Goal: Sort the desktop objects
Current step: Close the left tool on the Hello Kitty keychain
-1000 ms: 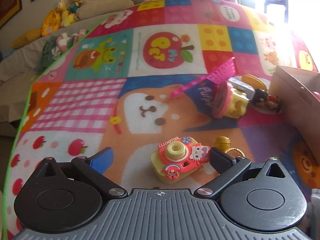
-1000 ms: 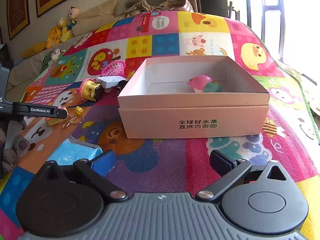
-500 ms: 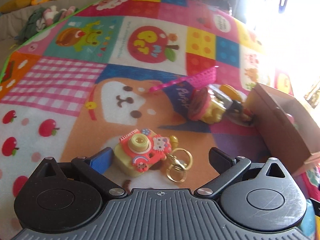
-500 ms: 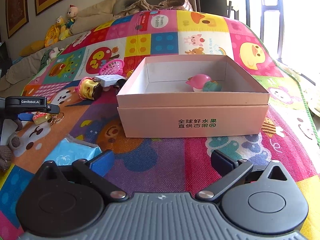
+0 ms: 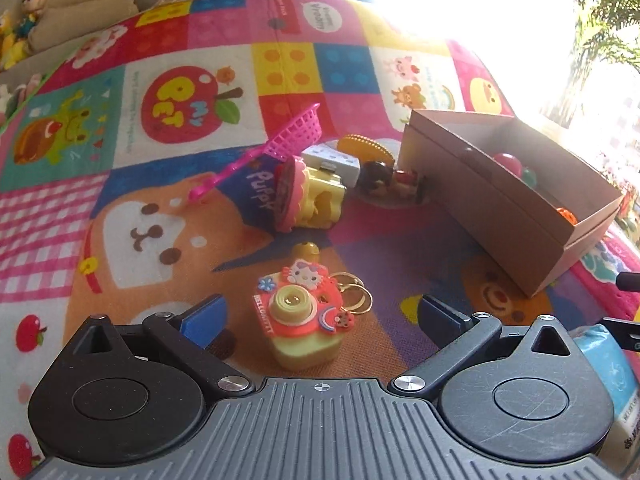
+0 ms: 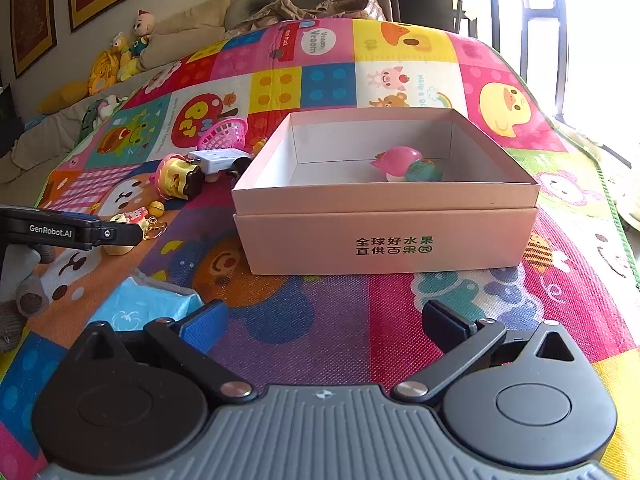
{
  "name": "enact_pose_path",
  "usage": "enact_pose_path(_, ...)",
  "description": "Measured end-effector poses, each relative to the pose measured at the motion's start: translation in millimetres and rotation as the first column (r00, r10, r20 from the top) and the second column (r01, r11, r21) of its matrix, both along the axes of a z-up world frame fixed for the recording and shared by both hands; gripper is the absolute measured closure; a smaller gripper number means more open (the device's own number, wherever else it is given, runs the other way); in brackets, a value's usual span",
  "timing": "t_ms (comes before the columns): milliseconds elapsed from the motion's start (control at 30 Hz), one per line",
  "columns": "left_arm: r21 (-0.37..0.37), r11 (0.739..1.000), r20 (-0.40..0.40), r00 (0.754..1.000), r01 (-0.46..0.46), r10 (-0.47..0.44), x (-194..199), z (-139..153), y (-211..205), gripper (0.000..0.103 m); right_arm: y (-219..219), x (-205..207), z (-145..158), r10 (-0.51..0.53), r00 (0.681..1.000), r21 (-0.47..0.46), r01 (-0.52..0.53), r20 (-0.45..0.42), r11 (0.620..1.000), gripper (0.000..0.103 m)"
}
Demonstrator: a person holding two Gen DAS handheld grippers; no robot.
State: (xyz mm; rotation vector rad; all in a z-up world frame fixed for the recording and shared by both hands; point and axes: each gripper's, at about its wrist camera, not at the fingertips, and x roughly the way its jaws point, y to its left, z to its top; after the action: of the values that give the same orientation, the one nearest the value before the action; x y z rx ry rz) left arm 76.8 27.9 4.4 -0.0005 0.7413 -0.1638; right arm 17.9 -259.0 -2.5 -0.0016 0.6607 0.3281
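A yellow and red toy camera keychain (image 5: 300, 320) with gold rings lies on the play mat between the spread fingers of my left gripper (image 5: 320, 316), which is open around it without touching. The pink cardboard box (image 5: 500, 200) stands to the right of it. In the right wrist view the box (image 6: 384, 236) is straight ahead, with a pink and green toy (image 6: 404, 162) inside. My right gripper (image 6: 324, 320) hangs open above the mat in front of the box, holding nothing. The left gripper (image 6: 132, 232) shows at the left edge, over the toy camera (image 6: 128, 216).
Beyond the camera lie a pink basket (image 5: 296, 136), a pink and yellow cake toy (image 5: 308, 196), a white block (image 5: 332, 162), a yellow biscuit toy (image 5: 360, 146) and a dark figure (image 5: 384, 180). A blue tissue pack (image 6: 148, 304) lies beside my right gripper. Plush toys line the far wall.
My left gripper has swung right toward the box and settled with the toy camera centred between its fingers. The right gripper has barely moved.
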Motion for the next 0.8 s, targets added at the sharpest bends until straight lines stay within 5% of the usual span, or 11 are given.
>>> enact_pose_path(100,-0.026,0.999,-0.020,0.999,0.038,-0.038,-2,-2,-9,0.000,-2,0,0,-0.011,1.000,0.005,0.011,0.002,1.000,0.000)
enact_pose_path(233,-0.148,0.967,0.002,0.978,0.207,-0.209,-27,2,-19,0.000,-6,0,0,-0.027,1.000,0.022,0.027,0.001,0.999,0.000)
enact_pose_path(300,-0.091,0.970,0.059,0.974,0.224,-0.220,-36,6,-22,0.000,-6,2,0,-0.027,1.000,0.024,0.027,-0.010,0.999,0.000)
enact_pose_path(433,0.060,0.991,0.089,0.989,0.116,-0.121,-28,4,-22,0.000,-5,2,-1,-0.024,1.000,0.022,0.024,-0.011,0.999,0.000)
enact_pose_path(633,0.010,0.978,0.027,0.977,0.210,-0.210,-12,-3,-26,0.002,-5,3,-1,-0.025,1.000,0.021,0.025,-0.013,0.999,0.000)
enact_pose_path(800,-0.048,0.968,0.022,0.969,0.248,-0.247,-5,-3,-32,0.015,-6,2,-1,-0.024,1.000,0.019,0.025,-0.015,1.000,0.000)
